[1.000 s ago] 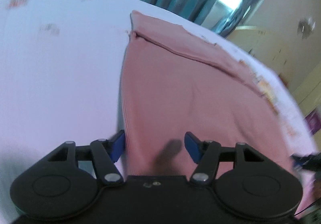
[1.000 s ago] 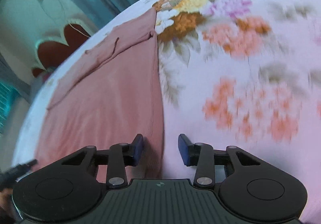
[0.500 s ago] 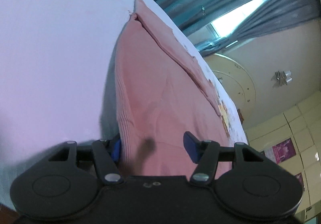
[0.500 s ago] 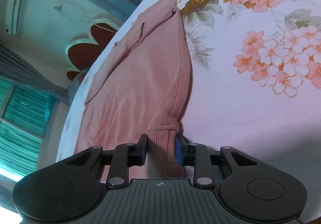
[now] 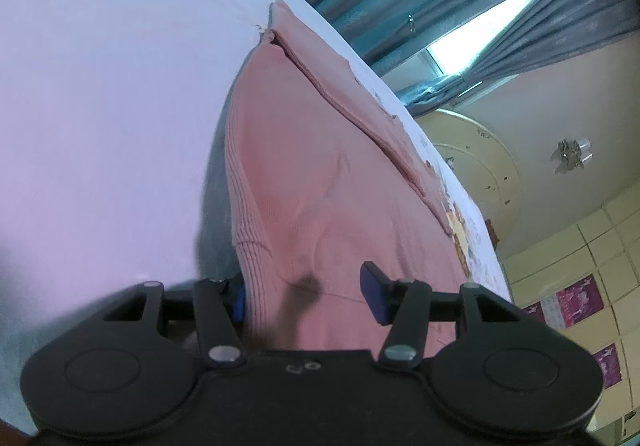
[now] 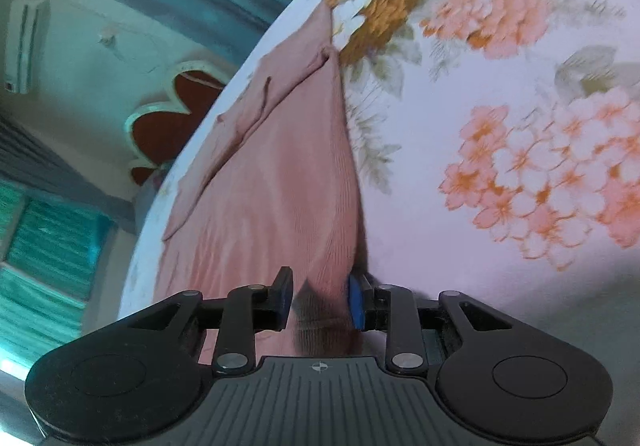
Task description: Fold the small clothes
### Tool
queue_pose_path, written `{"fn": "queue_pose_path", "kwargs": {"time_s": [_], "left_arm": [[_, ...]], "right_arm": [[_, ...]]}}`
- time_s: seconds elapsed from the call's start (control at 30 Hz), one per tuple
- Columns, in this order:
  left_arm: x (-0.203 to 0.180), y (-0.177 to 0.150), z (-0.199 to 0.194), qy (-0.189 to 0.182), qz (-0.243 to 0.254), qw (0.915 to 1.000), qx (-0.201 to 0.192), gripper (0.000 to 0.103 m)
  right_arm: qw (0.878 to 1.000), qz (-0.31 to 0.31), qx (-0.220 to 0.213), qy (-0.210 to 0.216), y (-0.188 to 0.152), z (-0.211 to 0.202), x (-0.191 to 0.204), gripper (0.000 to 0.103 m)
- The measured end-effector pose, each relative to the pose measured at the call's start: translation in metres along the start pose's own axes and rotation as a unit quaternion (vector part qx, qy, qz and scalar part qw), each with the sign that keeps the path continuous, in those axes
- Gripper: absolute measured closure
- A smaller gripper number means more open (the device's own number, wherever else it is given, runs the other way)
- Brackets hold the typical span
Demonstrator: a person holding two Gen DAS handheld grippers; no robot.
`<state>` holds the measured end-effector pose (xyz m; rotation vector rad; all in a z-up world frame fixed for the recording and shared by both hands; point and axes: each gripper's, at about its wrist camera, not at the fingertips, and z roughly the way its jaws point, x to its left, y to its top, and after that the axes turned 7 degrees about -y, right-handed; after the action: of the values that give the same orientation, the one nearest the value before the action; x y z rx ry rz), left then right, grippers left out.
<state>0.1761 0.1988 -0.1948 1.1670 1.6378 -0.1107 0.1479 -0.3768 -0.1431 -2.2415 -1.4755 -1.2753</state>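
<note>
Pink knit garment (image 5: 320, 182) lay flat on the floral bedsheet (image 6: 500, 126), sleeves already folded in at its far end. Left gripper (image 5: 304, 296) was closing around the garment's near hem corner, pads not yet pinching. Right gripper (image 6: 320, 300) straddled the opposite near corner, grip unclear. Probably set up for lifting the hem toward the far end.

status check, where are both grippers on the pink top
Left gripper closing on the near hem, pads not yet clamped. Right gripper shut on the other hem corner. Pink top flat on the floral sheet, nothing in the way.
</note>
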Motion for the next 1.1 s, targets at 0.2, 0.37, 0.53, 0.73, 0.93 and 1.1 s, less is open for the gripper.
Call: {"fn": "queue_pose_path", "kwargs": {"time_s": [0.2,0.37,0.53,0.73,0.93,1.1], "left_arm": [[0.002,-0.007,-0.007,-0.015,-0.004,0.9999,0.001,0.051],[0.0,-0.004,-0.003,0.004,0.006,1.0,0.002,0.075],[-0.008,-0.01,-0.017,-0.021,0.019,0.9983,-0.052,0.098],[0.009,-0.016,-0.002,0.022,-0.025,0.9985,-0.042,0.098],[-0.014,0.01,-0.01,-0.036,-0.04,0.9942,-0.094,0.098],[-0.052,0.071,0.015,-0.09,-0.037,0.9864,-0.133,0.098]], "right_arm": [[0.998,-0.016,0.036,0.048,-0.024,-0.006,0.003,0.074],[0.999,0.001,-0.003,0.042,-0.024,-0.011,0.002,0.089],[0.997,-0.028,-0.032,0.059,-0.022,-0.031,0.017,0.097],[0.998,-0.062,-0.005,-0.021,-0.025,-0.012,0.011,0.097],[0.994,-0.068,-0.08,0.036,0.011,-0.04,0.045,0.097],[0.988,-0.073,-0.134,0.031,0.083,-0.027,0.099,0.097]]}}
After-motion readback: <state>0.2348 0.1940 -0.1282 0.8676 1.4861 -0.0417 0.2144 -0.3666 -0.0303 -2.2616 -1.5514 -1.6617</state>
